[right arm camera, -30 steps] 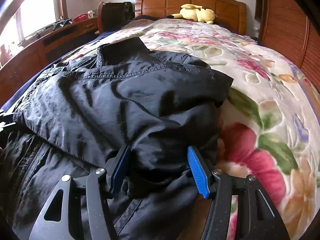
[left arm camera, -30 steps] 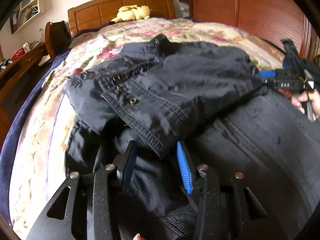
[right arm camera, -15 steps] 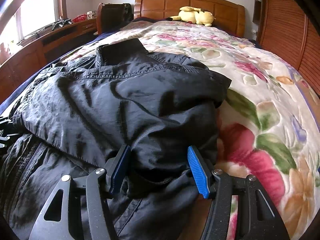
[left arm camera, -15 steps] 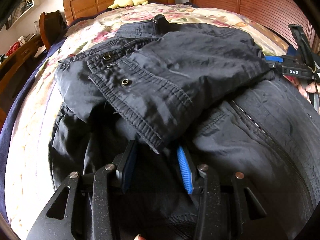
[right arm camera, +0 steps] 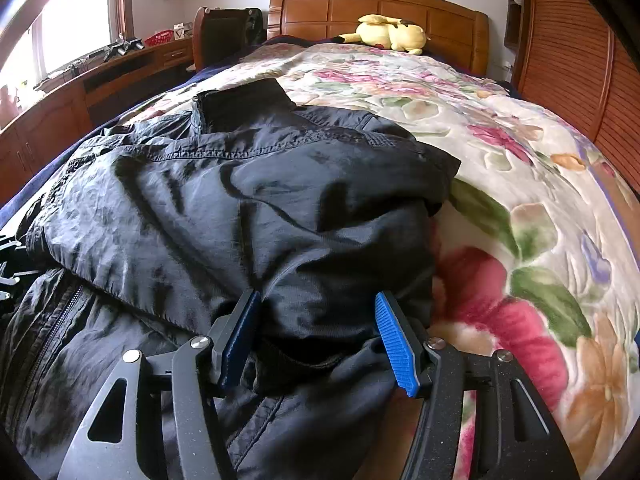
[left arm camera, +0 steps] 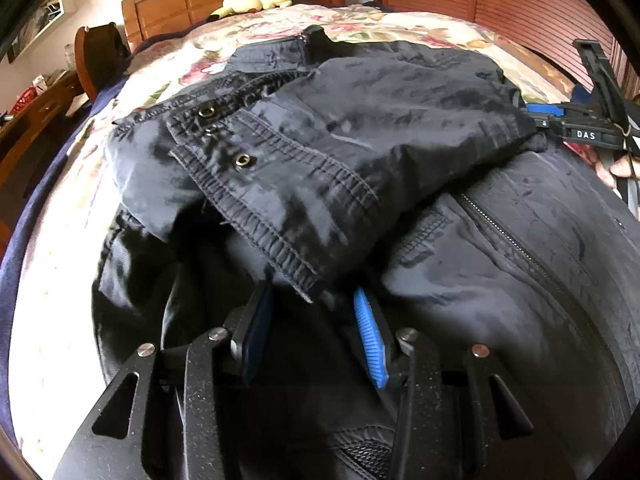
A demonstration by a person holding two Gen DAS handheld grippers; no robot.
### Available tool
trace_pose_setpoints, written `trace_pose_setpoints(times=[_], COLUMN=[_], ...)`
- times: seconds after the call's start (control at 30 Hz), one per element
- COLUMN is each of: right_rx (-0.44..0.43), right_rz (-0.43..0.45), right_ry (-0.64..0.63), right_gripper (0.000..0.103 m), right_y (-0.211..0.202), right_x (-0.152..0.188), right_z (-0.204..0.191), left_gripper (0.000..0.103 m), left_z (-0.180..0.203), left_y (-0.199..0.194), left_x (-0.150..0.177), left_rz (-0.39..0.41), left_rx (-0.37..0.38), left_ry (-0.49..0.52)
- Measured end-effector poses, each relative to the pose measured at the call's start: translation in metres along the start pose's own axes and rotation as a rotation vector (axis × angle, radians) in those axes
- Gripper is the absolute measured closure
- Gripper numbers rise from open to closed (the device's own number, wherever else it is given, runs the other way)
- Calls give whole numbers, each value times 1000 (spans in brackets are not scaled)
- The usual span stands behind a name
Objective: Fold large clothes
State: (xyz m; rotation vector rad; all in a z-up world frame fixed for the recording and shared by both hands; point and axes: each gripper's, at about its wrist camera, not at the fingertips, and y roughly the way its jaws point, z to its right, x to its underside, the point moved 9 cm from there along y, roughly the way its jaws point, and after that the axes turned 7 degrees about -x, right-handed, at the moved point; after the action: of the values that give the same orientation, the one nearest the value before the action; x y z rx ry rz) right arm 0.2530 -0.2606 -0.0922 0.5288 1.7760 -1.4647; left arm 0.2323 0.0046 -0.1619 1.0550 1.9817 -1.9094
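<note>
Crinkled black jacket, ribbed blue tongs

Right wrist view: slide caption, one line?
Right gripper open around a fold of black jacket on floral bedspread.

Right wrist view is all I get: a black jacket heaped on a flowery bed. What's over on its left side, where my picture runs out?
Observer: The left wrist view shows a sleeve folded across the jacket, its elastic cuff ending just ahead of the left tool.
Operator: Anything shiny on it?
Observer: Yes, round metal snaps sit close to the cuff.
Operator: Can you see my own tool from there?
Observer: Yes, the right tool is at the sleeve's other end, with a DAS label on its side.
</note>
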Motion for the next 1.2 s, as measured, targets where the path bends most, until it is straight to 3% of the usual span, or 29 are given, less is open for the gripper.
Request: trace_pose_setpoints(times=[0.2, 0.4, 0.6, 0.7, 0.8, 0.97, 1.2], right_rx=[11, 30, 78, 73, 70, 42, 50], right_rz=[8, 43, 29, 29, 25, 32, 24], right_ry=[-1, -4, -78, -63, -52, -31, -34], right_gripper=[42, 42, 42, 42, 42, 42, 42], right_y=[-6, -49, -96, -121, -142, -175, -199], right_x=[-2, 3, 45, 69, 85, 108, 136], right_z=[1, -13, -40, -45, -50, -66, -82], left_gripper=[59, 58, 58, 58, 58, 58, 58], left_z=[7, 0, -17, -32, -42, -51, -46], left_y=[0, -2, -25, -51, -82, -116, -152], left_x=[0, -1, 7, 16, 33, 74, 137], left_rz=[-7, -30, -25, 13, 61, 73, 93], left_rx=[23, 30, 72, 15, -27, -63, -47], left_ry=[24, -7, -85, -94, -87, -102, -166])
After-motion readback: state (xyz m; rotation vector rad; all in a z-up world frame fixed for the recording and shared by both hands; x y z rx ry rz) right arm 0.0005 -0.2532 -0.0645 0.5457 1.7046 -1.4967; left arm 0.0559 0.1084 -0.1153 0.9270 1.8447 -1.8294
